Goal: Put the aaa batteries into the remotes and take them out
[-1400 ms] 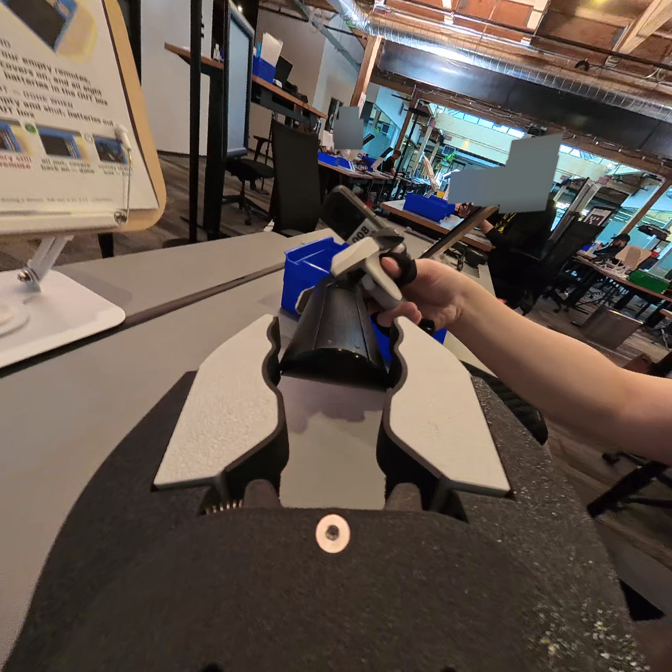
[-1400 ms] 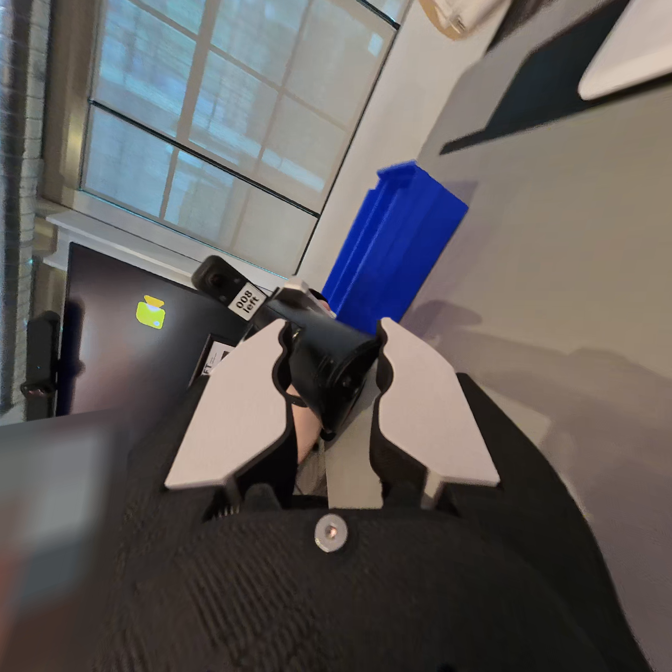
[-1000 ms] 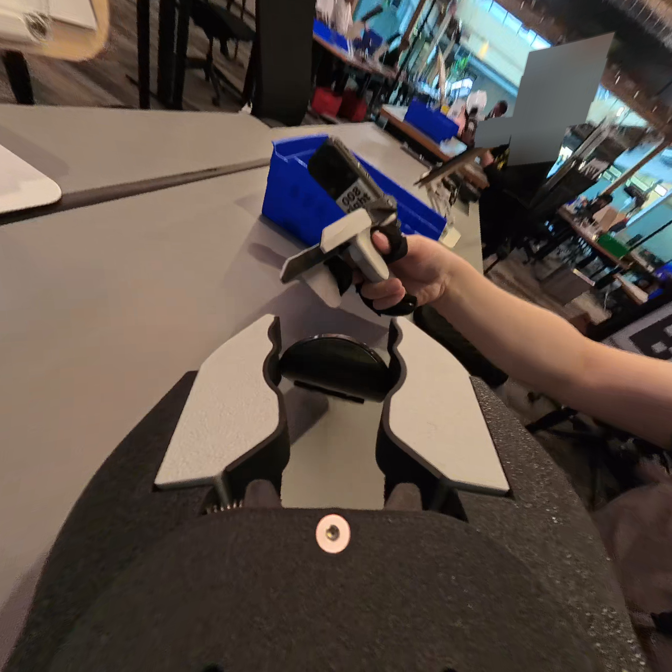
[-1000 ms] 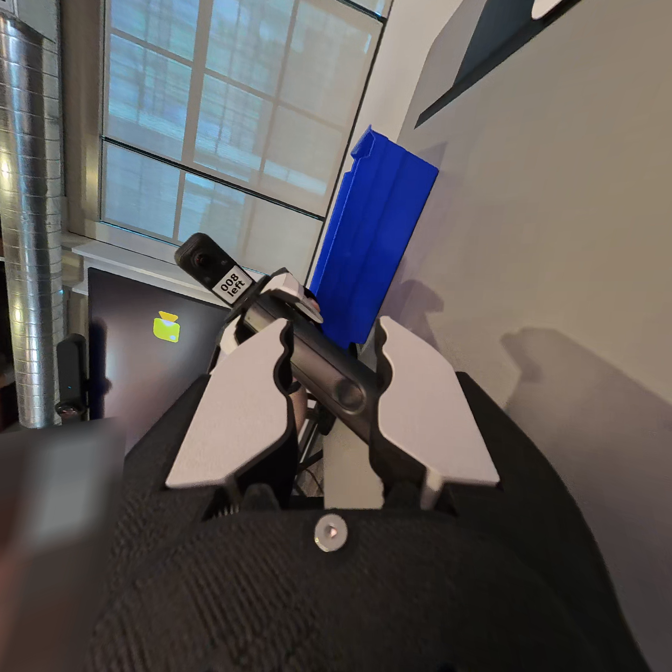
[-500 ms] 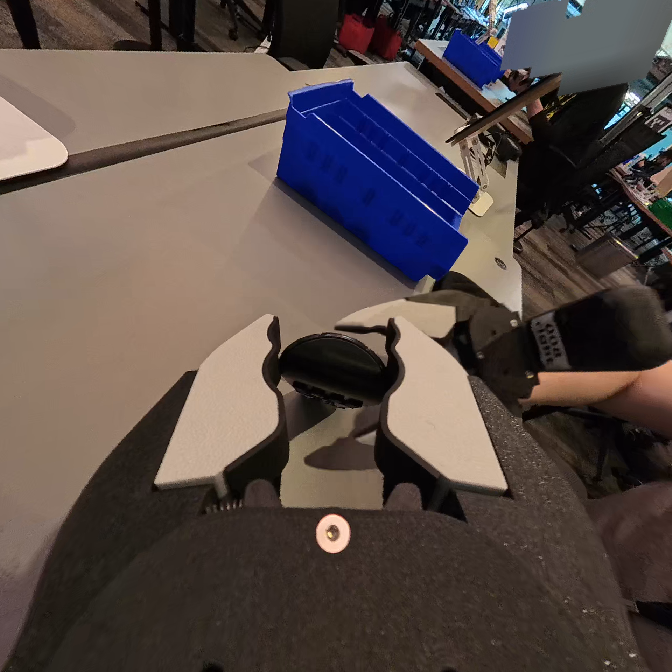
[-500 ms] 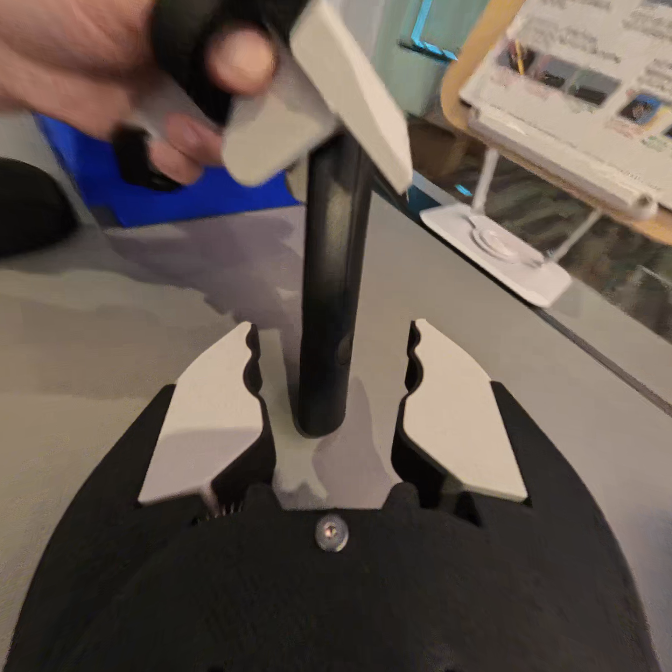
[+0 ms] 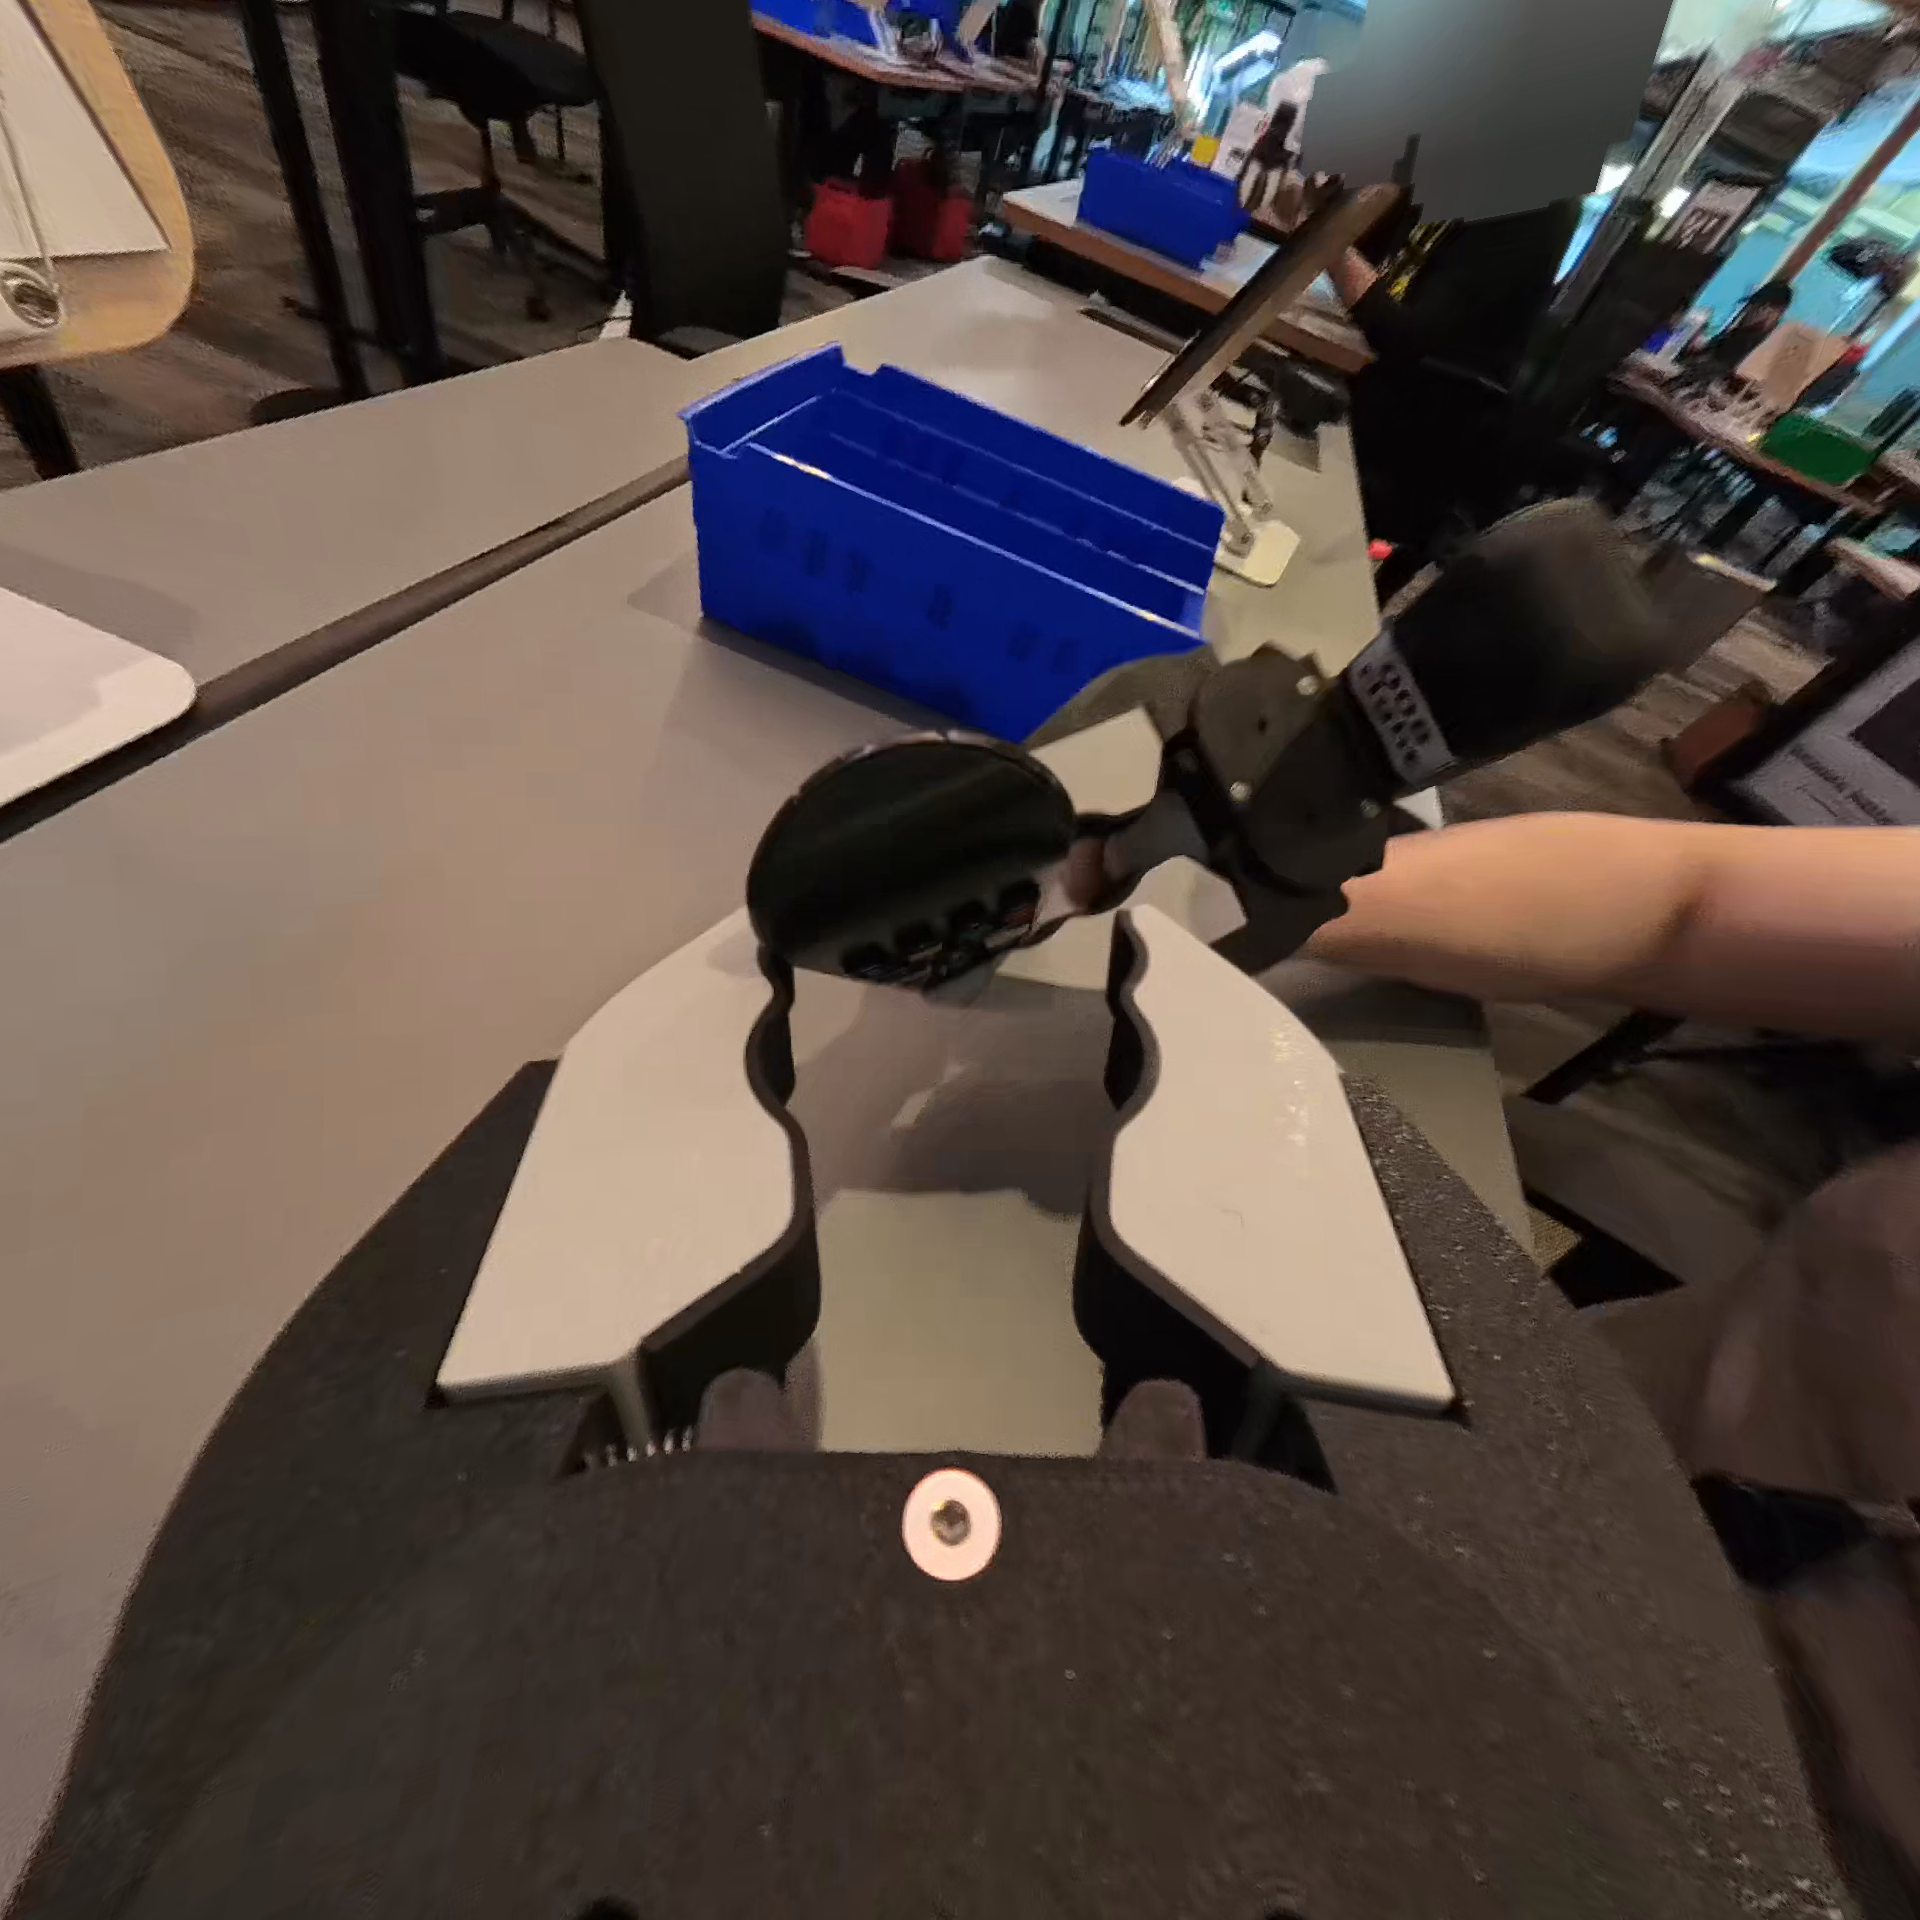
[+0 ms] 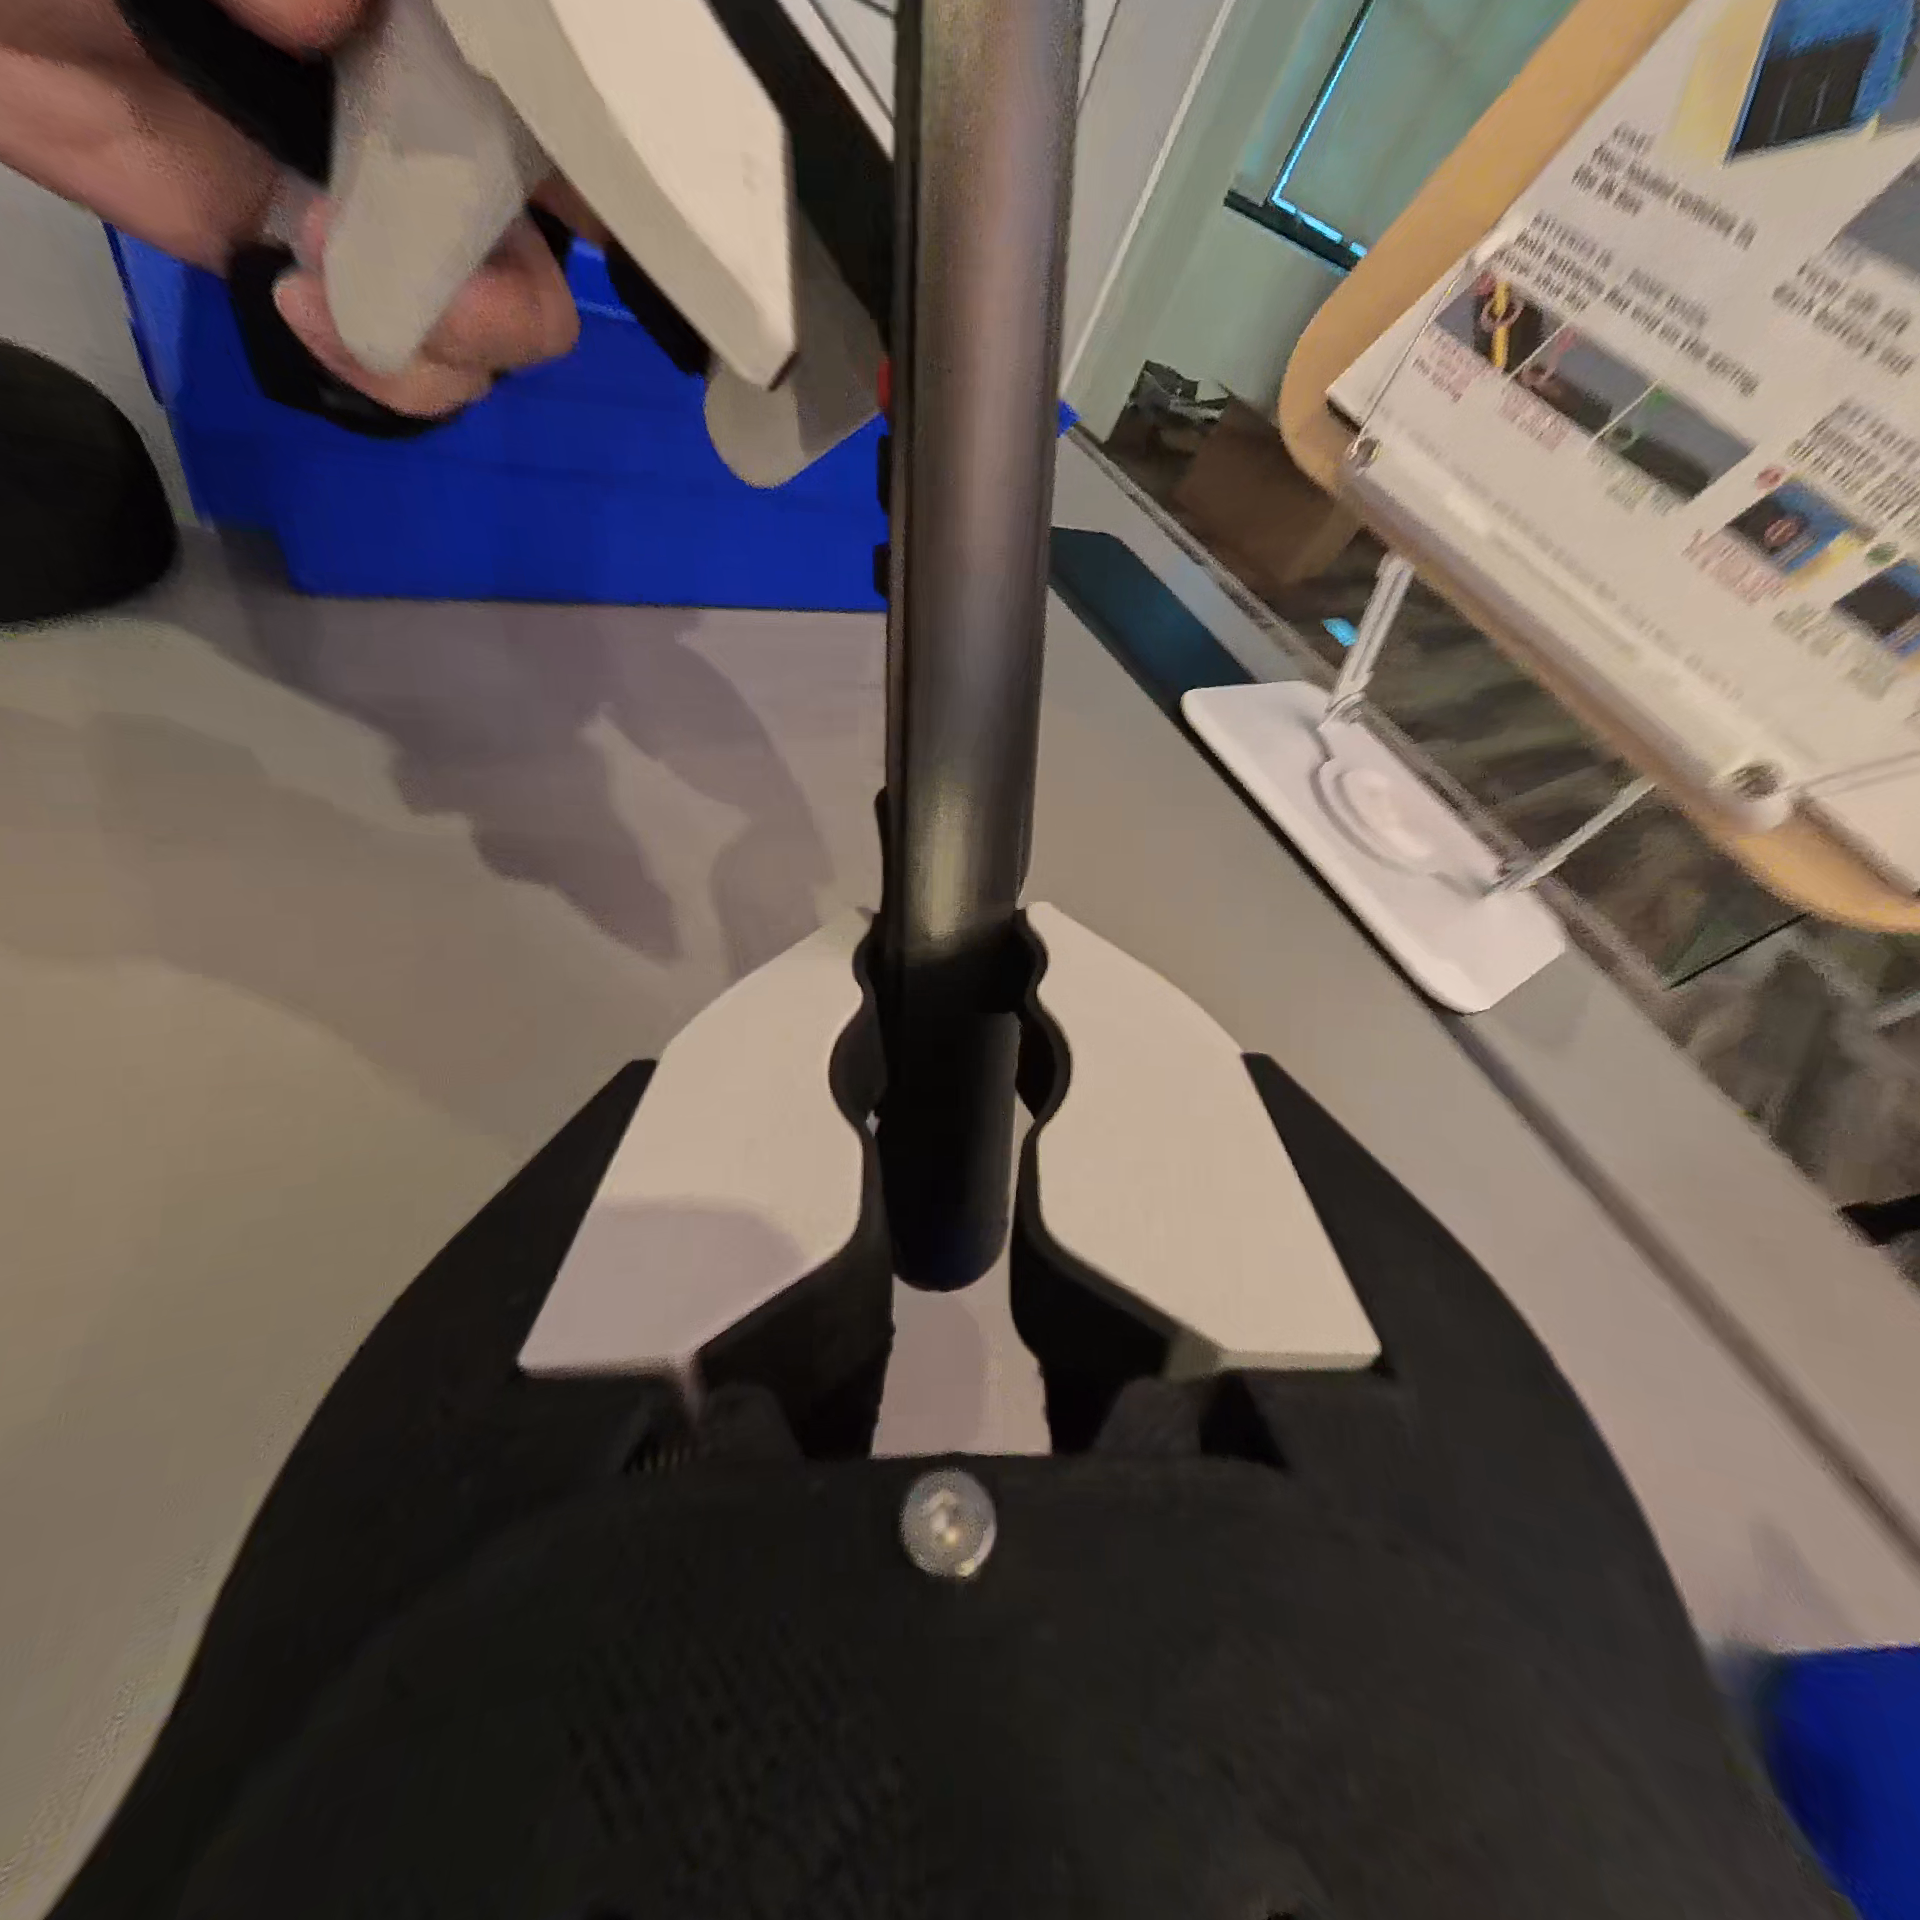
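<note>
Gripping a black remote (image 8: 961, 727) at frame centre, the right gripper (image 8: 951, 1039) has its jaws clenched on it; the left gripper (image 7: 940, 997), jaws released, sits just beneath. No batteries visible; loading seems not yet begun.

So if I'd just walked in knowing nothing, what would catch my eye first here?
Probably the long black remote held in the air above the grey table, pinched at one end by the right gripper. The left gripper sits just below its other end with its two pale fingers spread apart. Behind them, the bright blue bin stands out on the table.
</note>
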Demonstrator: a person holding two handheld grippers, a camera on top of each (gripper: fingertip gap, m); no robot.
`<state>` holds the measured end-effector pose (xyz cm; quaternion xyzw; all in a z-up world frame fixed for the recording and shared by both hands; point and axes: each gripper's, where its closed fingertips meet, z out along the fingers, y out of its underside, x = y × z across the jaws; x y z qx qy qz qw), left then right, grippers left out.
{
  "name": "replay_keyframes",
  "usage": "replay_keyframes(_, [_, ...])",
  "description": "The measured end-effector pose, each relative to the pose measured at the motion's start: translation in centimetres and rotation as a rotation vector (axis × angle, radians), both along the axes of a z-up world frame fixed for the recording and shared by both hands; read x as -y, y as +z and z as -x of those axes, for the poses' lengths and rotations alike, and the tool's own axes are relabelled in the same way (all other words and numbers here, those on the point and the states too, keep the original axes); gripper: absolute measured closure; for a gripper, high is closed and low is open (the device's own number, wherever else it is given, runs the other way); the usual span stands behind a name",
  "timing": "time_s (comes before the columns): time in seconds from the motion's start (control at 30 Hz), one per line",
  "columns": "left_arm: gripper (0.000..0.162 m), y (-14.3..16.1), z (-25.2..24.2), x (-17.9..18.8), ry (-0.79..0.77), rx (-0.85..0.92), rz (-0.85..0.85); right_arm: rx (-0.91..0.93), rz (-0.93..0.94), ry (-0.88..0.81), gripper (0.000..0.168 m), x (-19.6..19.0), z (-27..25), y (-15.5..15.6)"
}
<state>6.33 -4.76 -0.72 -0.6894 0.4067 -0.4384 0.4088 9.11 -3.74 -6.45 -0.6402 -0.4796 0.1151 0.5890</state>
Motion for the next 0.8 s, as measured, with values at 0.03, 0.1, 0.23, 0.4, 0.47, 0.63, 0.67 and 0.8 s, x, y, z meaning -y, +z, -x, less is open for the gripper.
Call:
replay_keyframes(0.03, [0.107,-0.2,0.1,-0.1,0.01,-0.024,-0.011,0.053,-0.049,0.0,0.146,-0.2,-0.4,0.3])
replay_keyframes(0.1, [0.107,-0.1,0.0,-0.1,0.012,-0.038,-0.055,0.132,-0.117,0.004,0.146,-0.5,-1.2,1.0])
replay_keyframes(0.23, [0.107,0.6,0.7,-0.6,0.072,-0.115,-0.197,0.238,-0.257,-0.003,0.146,-1.6,-3.5,3.6])
replay_keyframes(0.4, [0.105,2.6,1.6,-1.2,0.156,-0.292,-0.54,0.331,-0.263,0.117,0.146,-2.5,-4.7,5.1])
replay_keyframes(0.47, [0.108,3.7,1.3,-1.4,0.181,-0.282,-0.61,0.335,-0.313,0.164,0.146,-2.7,-4.8,6.3])
replay_keyframes(0.63, [0.105,5.2,0.3,-1.0,0.129,-0.078,-0.323,0.404,-0.655,0.014,0.145,-4.1,-6.2,10.4])
replay_keyframes(0.67, [0.106,5.4,0.2,-0.9,0.115,-0.026,-0.247,0.401,-0.699,-0.005,0.146,-4.2,-6.3,10.7])
replay_keyframes(0.8, [0.11,5.5,-0.1,-0.9,0.115,0.136,0.041,0.438,-0.771,-0.058,0.146,-4.9,-6.8,9.8])
